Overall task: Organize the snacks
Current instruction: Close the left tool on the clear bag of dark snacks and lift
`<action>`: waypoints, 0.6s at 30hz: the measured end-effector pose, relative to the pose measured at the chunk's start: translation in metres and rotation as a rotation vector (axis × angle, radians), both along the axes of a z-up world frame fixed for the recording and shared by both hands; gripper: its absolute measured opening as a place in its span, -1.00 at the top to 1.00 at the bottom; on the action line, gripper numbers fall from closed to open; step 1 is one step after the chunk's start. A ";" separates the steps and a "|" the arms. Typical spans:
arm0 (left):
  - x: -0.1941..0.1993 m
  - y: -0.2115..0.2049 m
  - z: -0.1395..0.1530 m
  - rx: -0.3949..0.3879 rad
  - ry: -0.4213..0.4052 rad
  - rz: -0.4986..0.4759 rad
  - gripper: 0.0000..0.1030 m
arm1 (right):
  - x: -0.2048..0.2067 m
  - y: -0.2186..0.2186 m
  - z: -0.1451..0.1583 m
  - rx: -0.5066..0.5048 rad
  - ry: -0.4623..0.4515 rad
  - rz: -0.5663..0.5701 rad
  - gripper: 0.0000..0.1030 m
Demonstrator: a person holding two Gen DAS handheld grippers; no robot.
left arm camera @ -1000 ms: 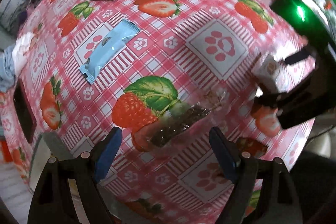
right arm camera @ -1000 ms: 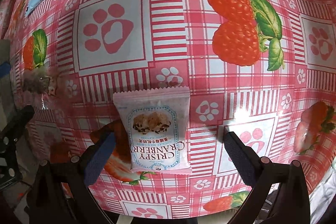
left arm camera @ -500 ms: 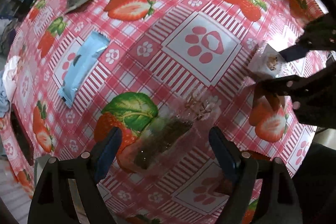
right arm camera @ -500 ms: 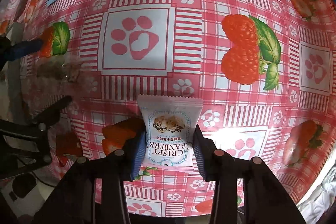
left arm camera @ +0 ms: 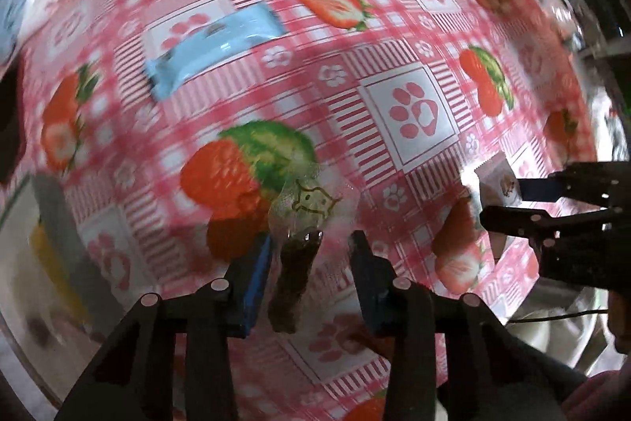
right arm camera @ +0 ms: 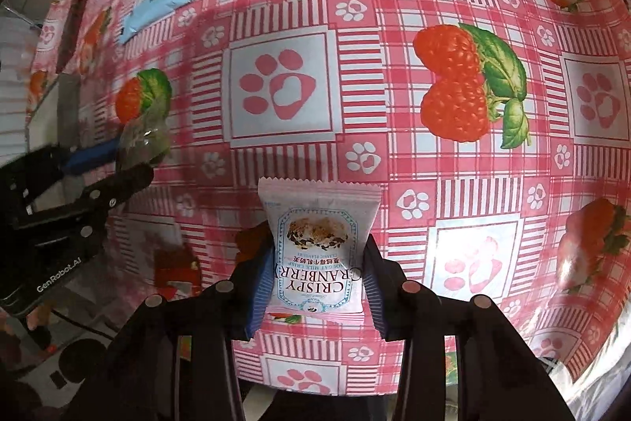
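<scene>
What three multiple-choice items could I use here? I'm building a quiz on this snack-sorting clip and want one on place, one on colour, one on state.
1. Where does the long blue packet lie?
A. flat on the tablecloth, apart from both grippers
B. between the right gripper's jaws
C. on top of the cranberry packet

2. What colour is the border around the picture on the cranberry packet?
A. green
B. light blue
C. black

3. What is the right gripper doing?
A. standing wide open over a bare cloth
B. closed with nothing between its jaws
C. closed on the cranberry packet

Answers:
1 A, it rests on the cloth far from the left gripper and from the right one.
2 B, a light blue frame rings the biscuit picture.
3 C, both pads press the packet's sides.
</scene>
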State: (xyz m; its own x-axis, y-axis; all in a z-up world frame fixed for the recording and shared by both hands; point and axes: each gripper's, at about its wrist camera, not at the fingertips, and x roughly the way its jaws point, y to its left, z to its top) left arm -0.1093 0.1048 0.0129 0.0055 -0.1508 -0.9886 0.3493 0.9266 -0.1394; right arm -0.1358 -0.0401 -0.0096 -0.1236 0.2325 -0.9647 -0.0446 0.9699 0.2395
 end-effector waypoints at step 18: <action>-0.027 0.128 0.062 -0.040 -0.094 0.390 0.16 | 0.033 0.064 0.058 0.055 -0.060 0.157 0.16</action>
State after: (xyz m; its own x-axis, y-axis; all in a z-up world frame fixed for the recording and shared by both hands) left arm -0.1367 0.2328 0.0751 0.1602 -0.1575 -0.9744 -0.0146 0.9867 -0.1619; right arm -0.1024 0.0236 0.0489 -0.1046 0.2672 -0.9579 -0.2101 0.9355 0.2839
